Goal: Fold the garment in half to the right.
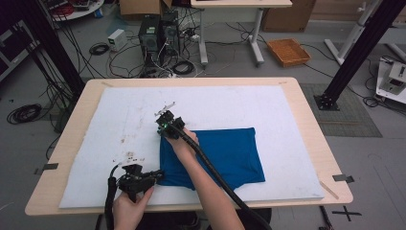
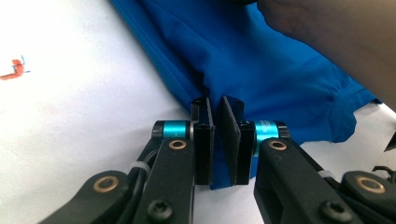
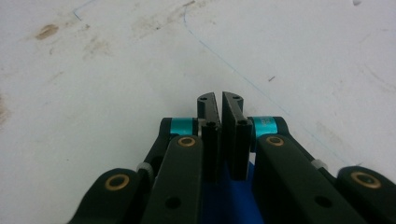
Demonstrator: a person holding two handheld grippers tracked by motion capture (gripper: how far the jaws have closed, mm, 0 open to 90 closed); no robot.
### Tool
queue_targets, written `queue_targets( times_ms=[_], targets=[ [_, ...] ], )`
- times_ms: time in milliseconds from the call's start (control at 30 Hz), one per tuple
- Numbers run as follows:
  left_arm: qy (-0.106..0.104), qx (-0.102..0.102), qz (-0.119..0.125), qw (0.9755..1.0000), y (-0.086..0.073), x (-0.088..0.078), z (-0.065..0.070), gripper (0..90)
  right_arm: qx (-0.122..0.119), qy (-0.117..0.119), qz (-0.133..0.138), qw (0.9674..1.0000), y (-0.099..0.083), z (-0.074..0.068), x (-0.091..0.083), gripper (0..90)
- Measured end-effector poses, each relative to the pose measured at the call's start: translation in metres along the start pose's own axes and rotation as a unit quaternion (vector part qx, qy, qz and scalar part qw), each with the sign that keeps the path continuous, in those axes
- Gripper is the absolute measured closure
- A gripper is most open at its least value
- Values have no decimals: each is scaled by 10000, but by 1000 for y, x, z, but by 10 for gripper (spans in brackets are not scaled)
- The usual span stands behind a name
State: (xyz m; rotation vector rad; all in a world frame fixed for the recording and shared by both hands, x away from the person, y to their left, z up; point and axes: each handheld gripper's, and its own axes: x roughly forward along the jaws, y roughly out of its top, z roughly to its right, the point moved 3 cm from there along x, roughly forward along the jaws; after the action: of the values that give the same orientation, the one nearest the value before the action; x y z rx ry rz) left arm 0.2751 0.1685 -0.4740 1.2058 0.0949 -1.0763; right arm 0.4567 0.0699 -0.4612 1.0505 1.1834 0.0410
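The blue cloth is spread on the white mat of the counter. Its near left corner is pinched in the left claw, pressed together on the fabric. The far left corner is gripped by the right claw, blue showing between its jaws. From both claws the cloth runs away to the right, its left edge stretched between them.

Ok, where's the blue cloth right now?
In the high view the blue cloth lies on the white mat, right of centre near the table's front edge, with the left gripper and right gripper pinching its left corners.
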Motion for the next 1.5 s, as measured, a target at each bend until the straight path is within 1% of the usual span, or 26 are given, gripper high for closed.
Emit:
queue_targets(
  times_ms=[33,133,267,333,367,400,467,533,633,700,800,900,1000,1067,1133,1200,1300,1400,1500],
  targets=[
    [9,22,-12,10000,0,-1,0,837,-29,8,46,10000,1,0,-1,865],
    [40,70,-7,10000,2,-2,0,841,-4,75,175,9998,4,1,-8,866],
    [38,92,37,9999,3,-5,1,844,155,212,399,9989,9,6,-20,867],
    [45,140,57,9999,4,-6,3,845,254,298,519,9979,10,9,-27,868],
    [45,140,57,9999,4,-6,3,845,254,298,519,9979,10,9,-27,868],
    [61,149,89,9998,4,-7,5,846,390,424,676,9960,11,14,-35,869],
    [91,204,108,9997,5,-8,6,847,493,519,784,9944,13,19,-44,870],
    [113,266,181,9994,7,-11,10,847,526,550,863,9934,13,24,-53,870],
    [115,445,295,9985,13,-15,19,849,556,614,994,9916,13,32,-67,870],
    [18,508,367,9980,17,-16,27,849,593,665,1066,9903,12,37,-77,870],
    [-202,559,436,9973,25,-16,41,849,623,703,1146,9890,10,46,-91,870],
    [-509,513,502,9961,33,-12,56,849,632,726,1194,9882,6,55,-106,869],
    [-759,541,530,9942,41,-5,73,850,631,682,1245,9879,2,65,-120,868],
    [-890,556,518,9931,46,3,84,849,646,649,1266,9877,-2,73,-129,867],
    [-1009,640,492,9916,51,12,95,849,625,607,1267,9881,-7,82,-138,868],
    [-1116,675,487,9903,54,22,106,849,633,573,1278,9881,-13,90,-147,868],
    [-1236,736,428,9887,57,37,121,850,649,539,1283,9881,-22,102,-158,868],
    [-1307,820,372,9873,59,50,133,850,641,495,1283,9884,-31,114,-166,868],
    [-1388,810,331,9865,61,62,142,850,704,442,1285,9882,-39,123,-174,868]
  ],
)
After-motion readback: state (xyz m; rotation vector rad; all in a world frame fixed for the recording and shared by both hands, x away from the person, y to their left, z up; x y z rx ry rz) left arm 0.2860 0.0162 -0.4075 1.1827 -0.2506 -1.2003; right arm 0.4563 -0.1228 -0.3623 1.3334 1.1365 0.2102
